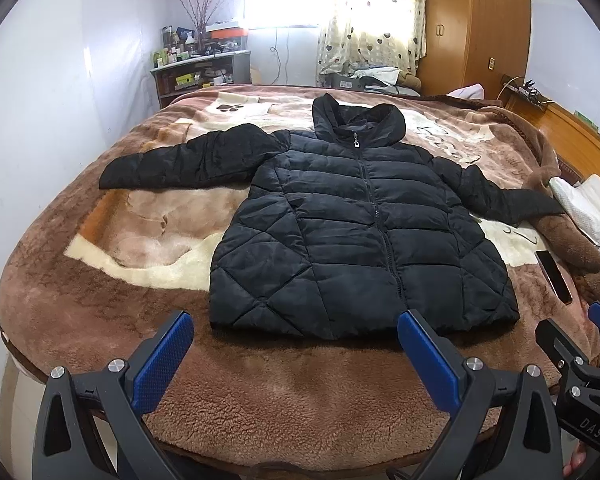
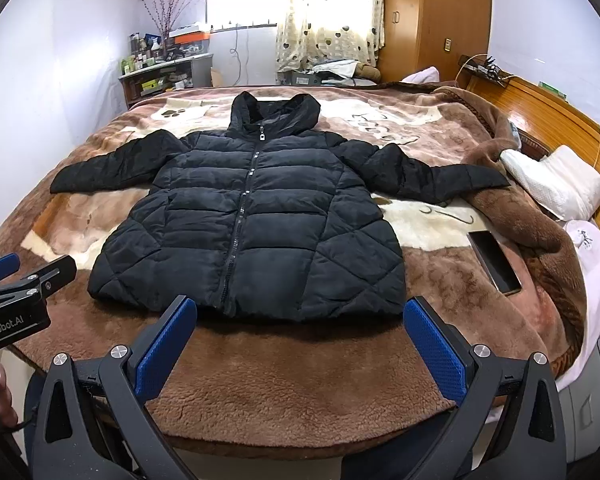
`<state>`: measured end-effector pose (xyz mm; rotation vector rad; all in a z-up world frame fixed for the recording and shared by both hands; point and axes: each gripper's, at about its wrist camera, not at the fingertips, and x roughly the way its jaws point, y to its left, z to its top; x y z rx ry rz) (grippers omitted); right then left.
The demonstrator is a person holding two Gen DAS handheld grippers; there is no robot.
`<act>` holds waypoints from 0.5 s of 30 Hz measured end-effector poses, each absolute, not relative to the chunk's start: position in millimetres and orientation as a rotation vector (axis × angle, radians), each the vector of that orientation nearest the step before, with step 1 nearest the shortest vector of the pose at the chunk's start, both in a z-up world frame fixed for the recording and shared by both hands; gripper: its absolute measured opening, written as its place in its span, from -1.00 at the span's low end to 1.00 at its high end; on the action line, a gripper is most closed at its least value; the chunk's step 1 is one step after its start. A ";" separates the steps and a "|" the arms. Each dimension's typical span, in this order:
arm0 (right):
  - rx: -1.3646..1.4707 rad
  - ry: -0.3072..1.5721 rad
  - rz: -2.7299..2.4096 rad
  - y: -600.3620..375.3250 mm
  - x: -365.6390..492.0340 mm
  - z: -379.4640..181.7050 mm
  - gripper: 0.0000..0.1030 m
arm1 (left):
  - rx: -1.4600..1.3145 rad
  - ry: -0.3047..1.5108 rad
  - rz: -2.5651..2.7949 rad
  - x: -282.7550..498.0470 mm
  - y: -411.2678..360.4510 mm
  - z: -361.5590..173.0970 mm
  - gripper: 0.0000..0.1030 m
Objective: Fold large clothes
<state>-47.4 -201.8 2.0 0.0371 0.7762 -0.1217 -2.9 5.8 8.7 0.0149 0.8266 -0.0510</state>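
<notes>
The left gripper (image 1: 296,332) fills the bottom of its own view with both blue-padded fingers (image 1: 162,360) spread wide apart, nothing between them and nothing touched; only brown blanket (image 1: 300,392) shows in the gap. The right gripper (image 2: 300,320) stands the same way at the bottom of its view, jaws wide and empty. A black puffer jacket (image 2: 248,224) lies flat and zipped in the centre of both frames, sleeves stretched out to either side, hood toward the top, hem just above the fingertips. A phone (image 2: 494,262) lies on the blanket at the right of the frame.
</notes>
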 end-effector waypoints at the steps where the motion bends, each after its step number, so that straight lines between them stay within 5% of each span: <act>1: 0.037 0.777 -0.122 -201.0 -47.4 2.6 1.00 | 0.016 0.828 -0.052 -2.8 5.9 8.3 1.00; 15: 0.036 0.778 -0.118 -198.4 -46.9 3.2 1.00 | 0.035 0.808 -0.052 -6.1 4.9 8.5 1.00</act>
